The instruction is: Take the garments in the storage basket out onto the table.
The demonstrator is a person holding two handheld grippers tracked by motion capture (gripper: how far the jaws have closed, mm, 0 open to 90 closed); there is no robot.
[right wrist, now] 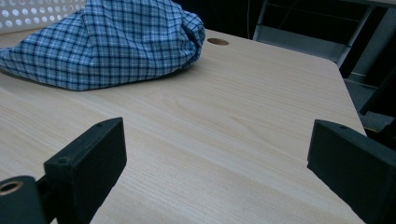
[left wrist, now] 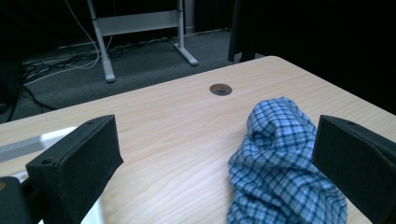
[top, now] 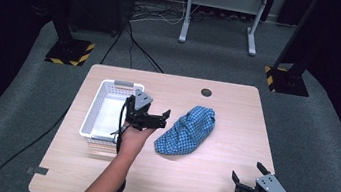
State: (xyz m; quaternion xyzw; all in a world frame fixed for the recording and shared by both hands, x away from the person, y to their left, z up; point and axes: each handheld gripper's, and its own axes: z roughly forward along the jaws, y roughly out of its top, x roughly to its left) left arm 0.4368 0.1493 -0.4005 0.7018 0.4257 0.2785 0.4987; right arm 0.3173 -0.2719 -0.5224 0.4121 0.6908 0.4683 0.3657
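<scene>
Crumpled blue checked cloth (top: pixel 186 131) lying mid-table (top: pixel 217 183), just right of the white basket (top: pixel 101 109). Left gripper (top: pixel 161 117) hovers beside the cloth's left edge, jaws wide apart, holding nothing; right gripper (top: pixel 247 173) near the front right corner, jaws likewise wide and empty
</scene>
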